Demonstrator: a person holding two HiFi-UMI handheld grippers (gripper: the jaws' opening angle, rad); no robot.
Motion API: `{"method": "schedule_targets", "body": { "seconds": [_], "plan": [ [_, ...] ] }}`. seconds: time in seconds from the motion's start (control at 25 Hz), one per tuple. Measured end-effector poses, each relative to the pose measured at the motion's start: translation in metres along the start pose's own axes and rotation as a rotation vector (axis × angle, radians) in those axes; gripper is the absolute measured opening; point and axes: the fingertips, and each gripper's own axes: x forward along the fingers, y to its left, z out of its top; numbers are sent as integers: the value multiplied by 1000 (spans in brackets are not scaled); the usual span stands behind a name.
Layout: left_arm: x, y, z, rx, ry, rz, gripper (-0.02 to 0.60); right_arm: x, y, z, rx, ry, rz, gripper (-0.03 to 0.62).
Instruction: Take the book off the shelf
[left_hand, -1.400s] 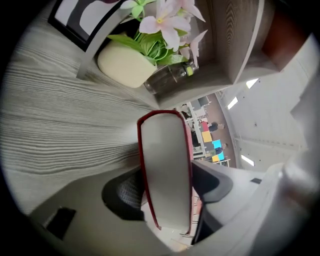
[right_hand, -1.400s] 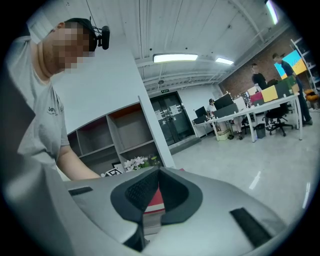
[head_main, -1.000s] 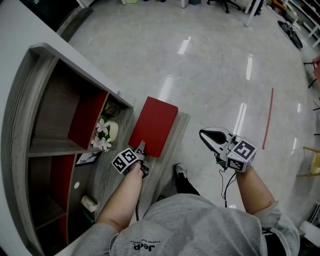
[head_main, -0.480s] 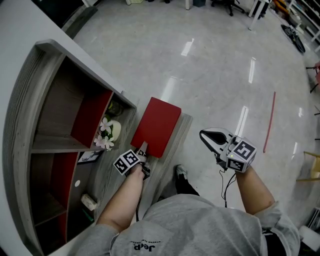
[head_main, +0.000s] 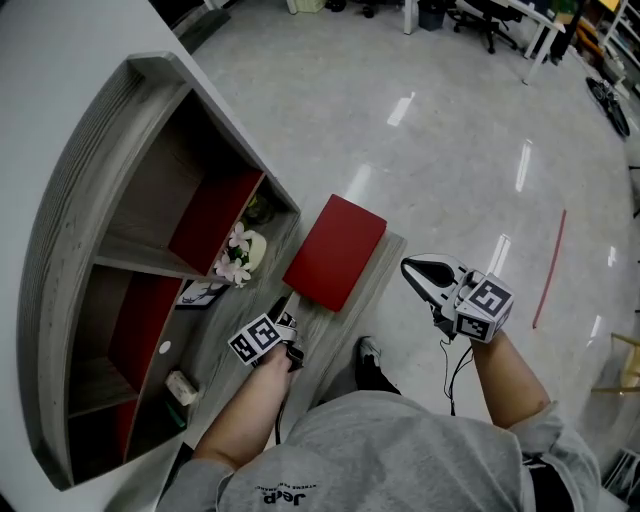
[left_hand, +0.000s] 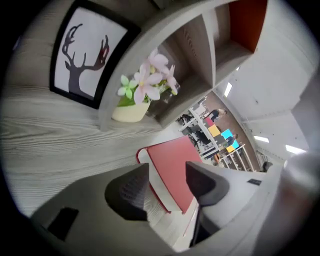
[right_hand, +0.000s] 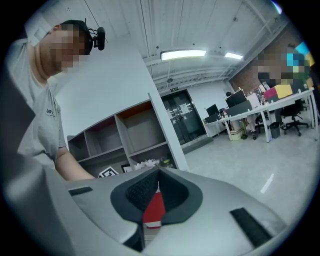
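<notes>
The flat red hardcover book lies on the low grey wood ledge at the front of the grey wood shelf unit, beside a cream pot of pink flowers. Its long axis runs straight away from the left gripper, roughly in line with that gripper's jaws. The jaws are closing with a gap between them; the book's near short end shows just ahead, not pinched. The right gripper hangs over the floor with its jaws together and empty, well apart from the book, so the left one is clearly nearer.
</notes>
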Motion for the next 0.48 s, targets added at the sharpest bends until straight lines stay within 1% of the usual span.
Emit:
{"method": "schedule_targets", "body": {
  "seconds": [0.16,0.32,0.4,0.48],
  "plan": [
    [-42,-18,22,24,-98,-103,202,23,26,11,-34,3,49,6],
    [-98,-39,46,88,-204,-187,156,45,63,23,-66,8,109,6],
    [-132,-48,58,127,-259,-219,138,55,85,28,-83,13,133,6],
    [-169,-48,68,166,-312,-234,119,67,110,31,-97,25,156,6]
  ]
}}
